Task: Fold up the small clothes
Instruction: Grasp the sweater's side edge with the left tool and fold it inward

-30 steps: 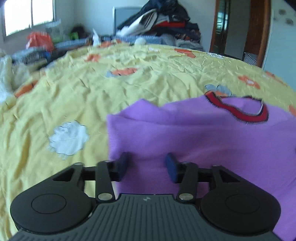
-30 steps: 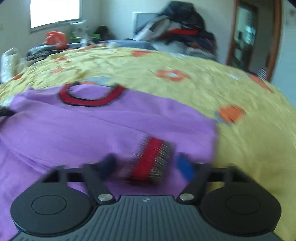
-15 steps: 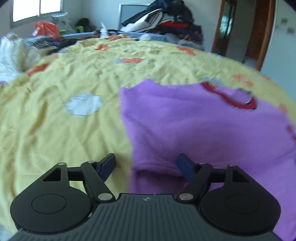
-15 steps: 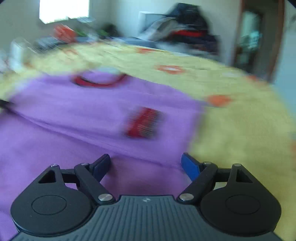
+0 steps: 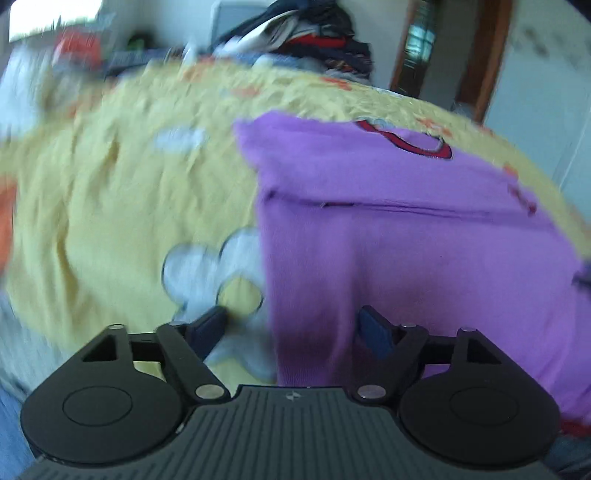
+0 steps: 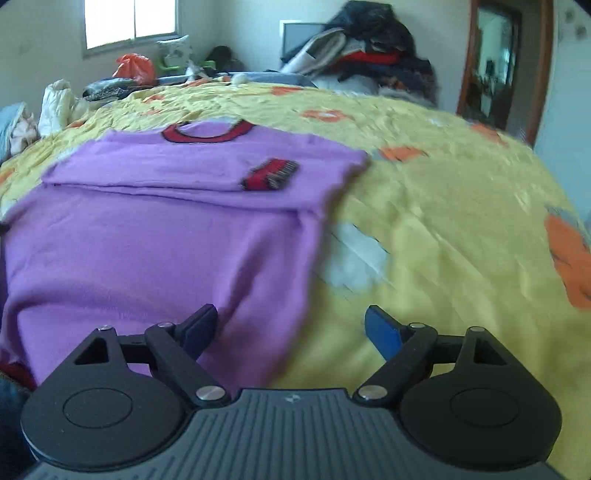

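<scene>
A small purple sweater (image 5: 388,229) (image 6: 155,236) with a red collar (image 6: 208,133) lies flat on the yellow flowered bedspread (image 6: 443,206). Both sleeves are folded across its chest; a red cuff (image 6: 269,174) rests on top at the right. My left gripper (image 5: 295,326) is open, straddling the sweater's lower left edge. My right gripper (image 6: 291,325) is open above the lower right edge, with nothing between its fingers. The left wrist view is blurred by motion.
A heap of dark and red clothes (image 6: 369,55) sits at the far end of the bed. Bags and bundles (image 6: 59,99) line the far left under a window (image 6: 129,22). A wooden door frame (image 6: 506,66) stands at the far right.
Both grippers opened, let go of the sleeves, and drew back toward the sweater's hem. The right sleeve with its red cuff now lies folded on the chest.
</scene>
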